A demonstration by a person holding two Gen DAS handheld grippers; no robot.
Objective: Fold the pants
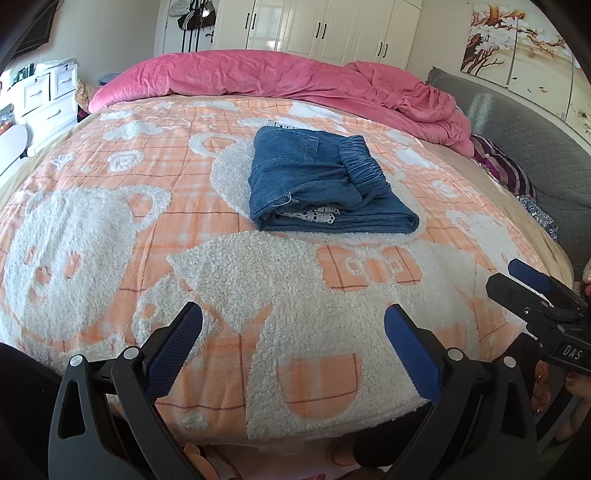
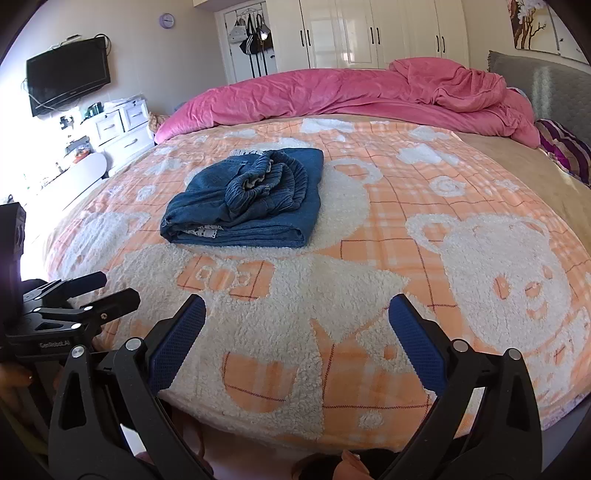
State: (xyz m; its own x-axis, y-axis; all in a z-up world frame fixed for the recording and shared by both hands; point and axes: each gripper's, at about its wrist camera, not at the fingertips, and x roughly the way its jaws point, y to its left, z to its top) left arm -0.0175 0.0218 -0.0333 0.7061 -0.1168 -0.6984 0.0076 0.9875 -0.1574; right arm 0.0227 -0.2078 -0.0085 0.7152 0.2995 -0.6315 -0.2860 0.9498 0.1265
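Blue denim pants (image 1: pixel 317 181) lie folded into a thick bundle in the middle of the bed, elastic waistband on top and white lace trim showing at the near fold. The same pants (image 2: pixel 247 199) sit left of centre in the right wrist view. My left gripper (image 1: pixel 293 325) is open above the near edge of the orange and white blanket (image 1: pixel 110 229), well short of the pants, with nothing between its blue pads. My right gripper (image 2: pixel 297 314) is also open and empty over the blanket (image 2: pixel 424 221) near the bed's front edge. Each gripper shows at the side of the other's view.
A crumpled pink duvet (image 1: pixel 280 77) runs along the far side of the bed. A grey headboard (image 1: pixel 517 140) and striped pillow (image 1: pixel 502 166) are at the right. White drawers (image 2: pixel 118 125) and a wall television (image 2: pixel 68 75) stand to the left, wardrobes (image 2: pixel 369 33) behind.
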